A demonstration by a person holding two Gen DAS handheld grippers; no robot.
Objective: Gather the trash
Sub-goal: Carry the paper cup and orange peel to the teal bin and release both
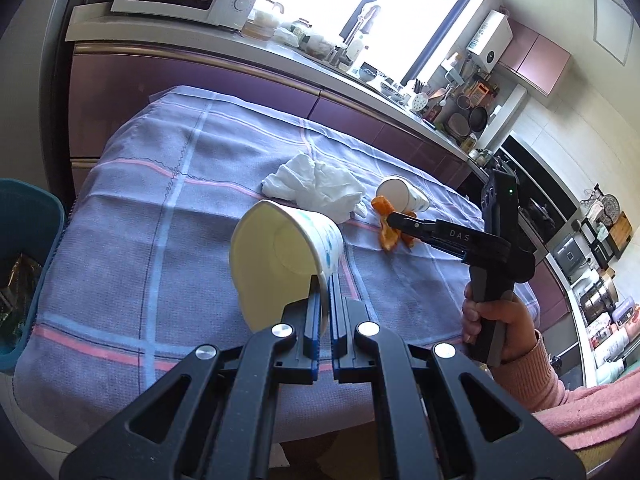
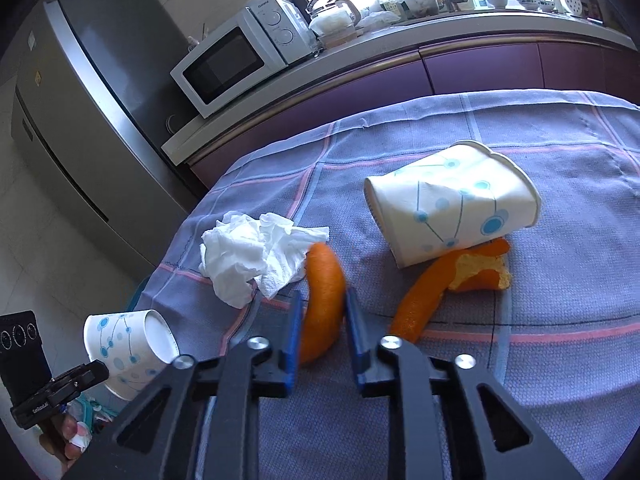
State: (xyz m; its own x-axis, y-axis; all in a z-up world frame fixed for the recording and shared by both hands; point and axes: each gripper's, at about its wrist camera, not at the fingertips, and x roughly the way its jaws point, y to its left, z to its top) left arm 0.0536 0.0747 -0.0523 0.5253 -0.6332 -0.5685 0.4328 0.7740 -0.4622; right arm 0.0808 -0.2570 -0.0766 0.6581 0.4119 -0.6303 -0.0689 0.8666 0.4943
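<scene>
While a paper cup [image 1: 286, 258] is being held by its rim in the closed left tongs [image 1: 325, 312] off the counter's [image 1: 160, 208] near-left edge, an orange peel [image 2: 323, 300] is being clamped mid-counter by the right tongs [image 2: 320, 320], with tissue [image 2: 256, 252], second cup [image 2: 452, 204] and more peel [image 2: 440, 280] being left uncollected.

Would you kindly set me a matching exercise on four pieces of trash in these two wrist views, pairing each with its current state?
Things:
1. paper cup in the left gripper
2. second paper cup
3. crumpled tissue
4. curved orange peel strip

States:
A. loose on the checked tablecloth, untouched
B. pinched by its rim wall, lifted off the cloth
C. between the blue pads of the right gripper
D. on its side, resting over another piece of orange peel

Pairs: 1-B, 2-D, 3-A, 4-C. The left gripper is the one holding the cup.
</scene>
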